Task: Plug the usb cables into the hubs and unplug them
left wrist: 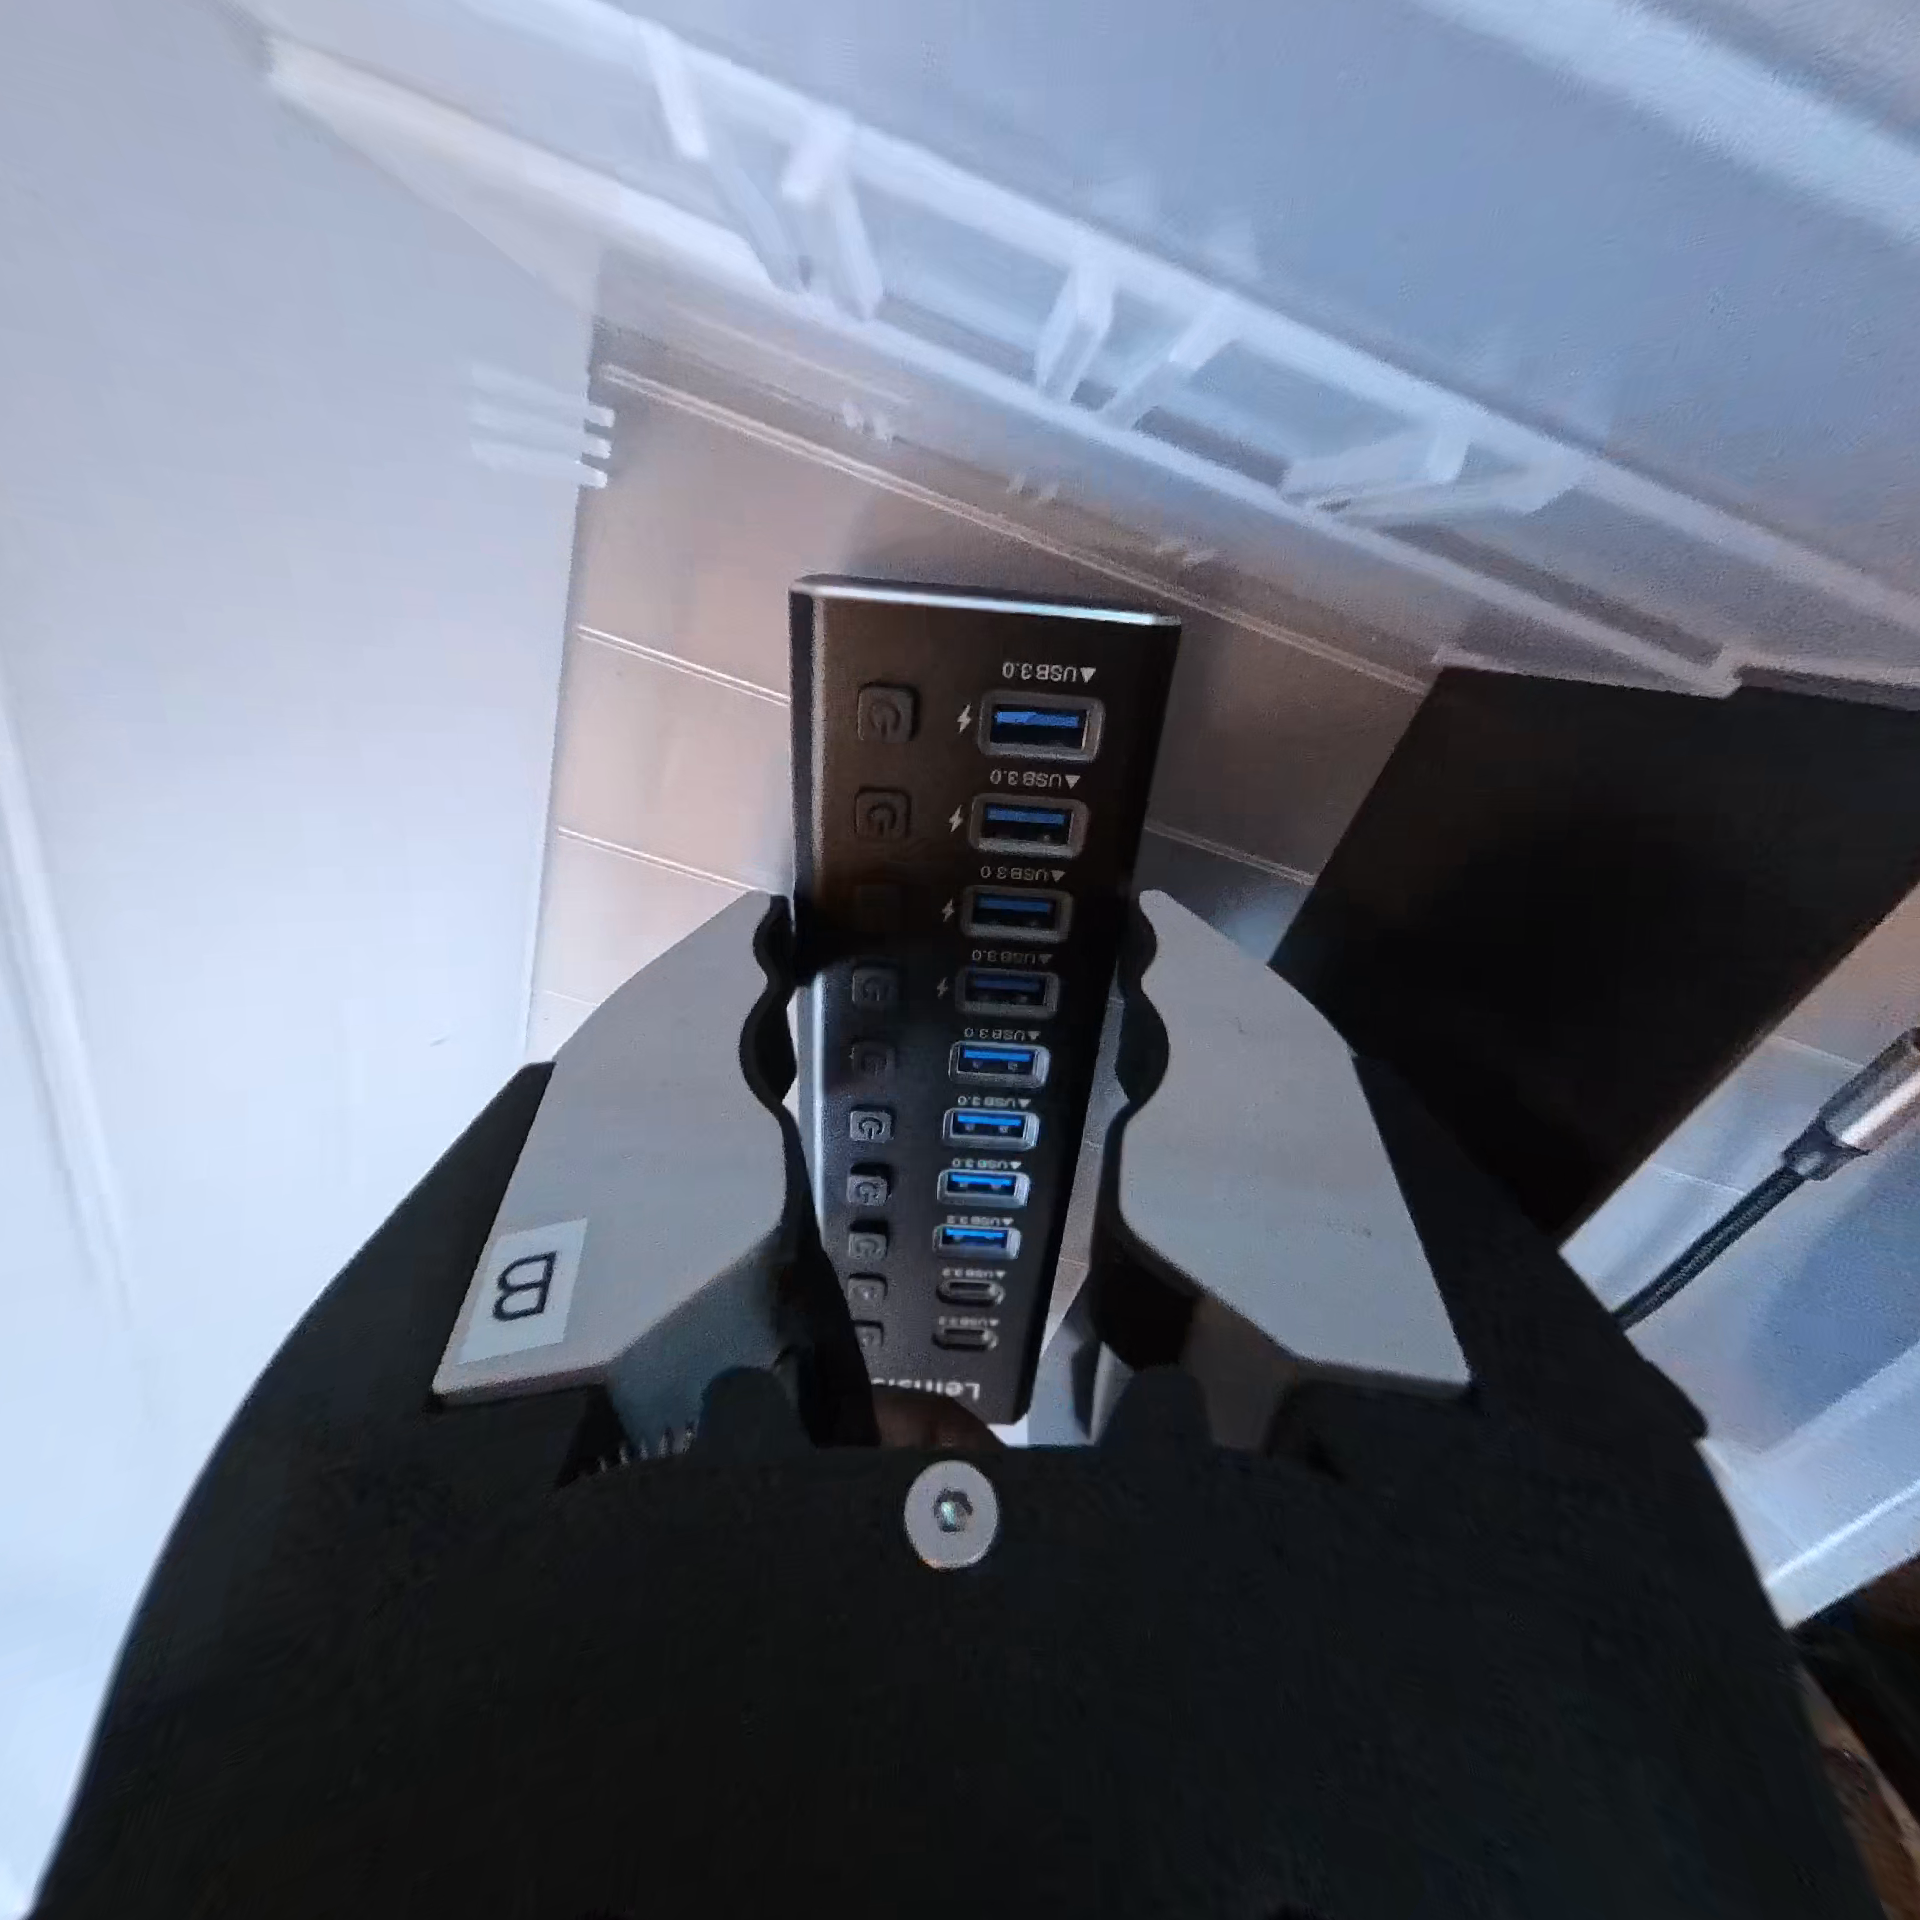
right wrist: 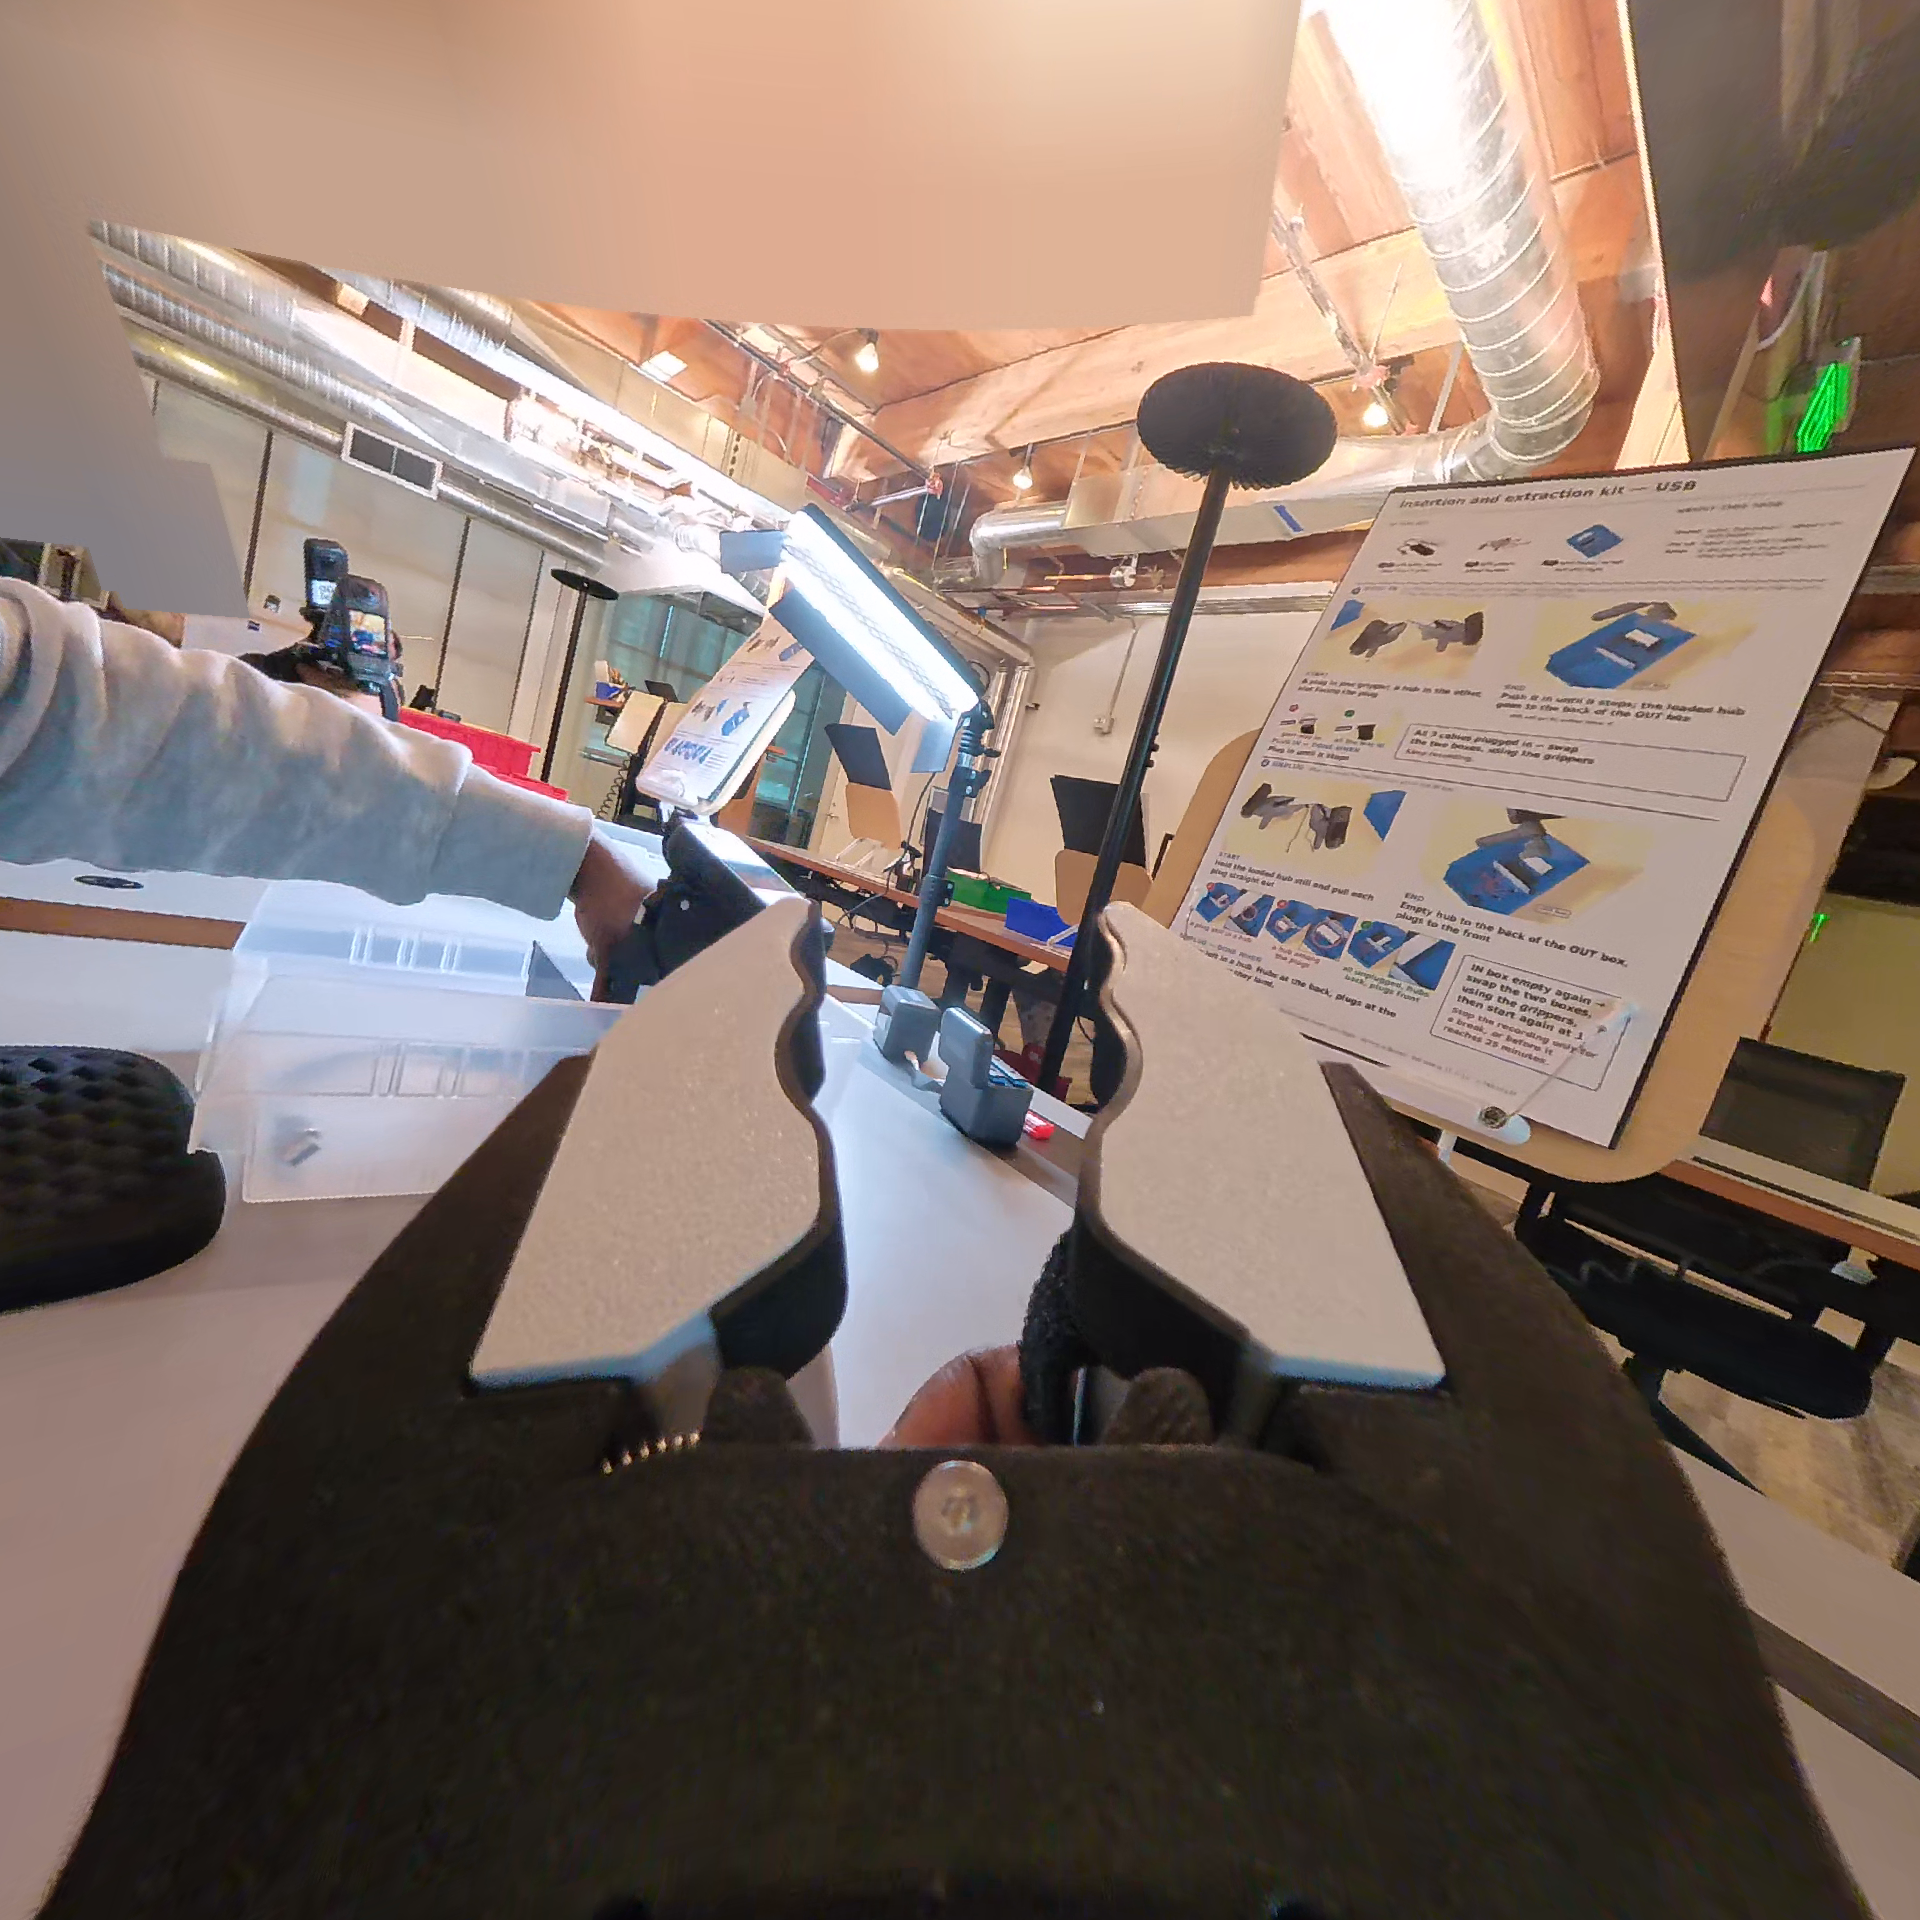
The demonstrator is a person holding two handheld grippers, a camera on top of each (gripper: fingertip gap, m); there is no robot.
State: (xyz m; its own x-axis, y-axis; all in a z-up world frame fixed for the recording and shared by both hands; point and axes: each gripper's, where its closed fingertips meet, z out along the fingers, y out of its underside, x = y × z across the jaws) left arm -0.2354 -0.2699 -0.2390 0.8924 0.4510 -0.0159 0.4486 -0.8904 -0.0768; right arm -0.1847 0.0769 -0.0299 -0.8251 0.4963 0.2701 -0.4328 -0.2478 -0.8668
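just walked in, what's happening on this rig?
A person is working two handheld grippers on a USB plugging task. The left gripper has its jaws shut on a black multi-port hub, held above a clear plastic bin; every port that shows on the hub is empty. A braided cable with a metal plug lies off to the right, not yet picked up. The right gripper is open and holds nothing, hovering over the white table.

My white table (right wrist: 125, 1455) carries a clear plastic box (right wrist: 395, 1049) toward its far-left edge, a black perforated pad (right wrist: 94, 1164) left, grey blocks (right wrist: 961, 1049) along the far edge.
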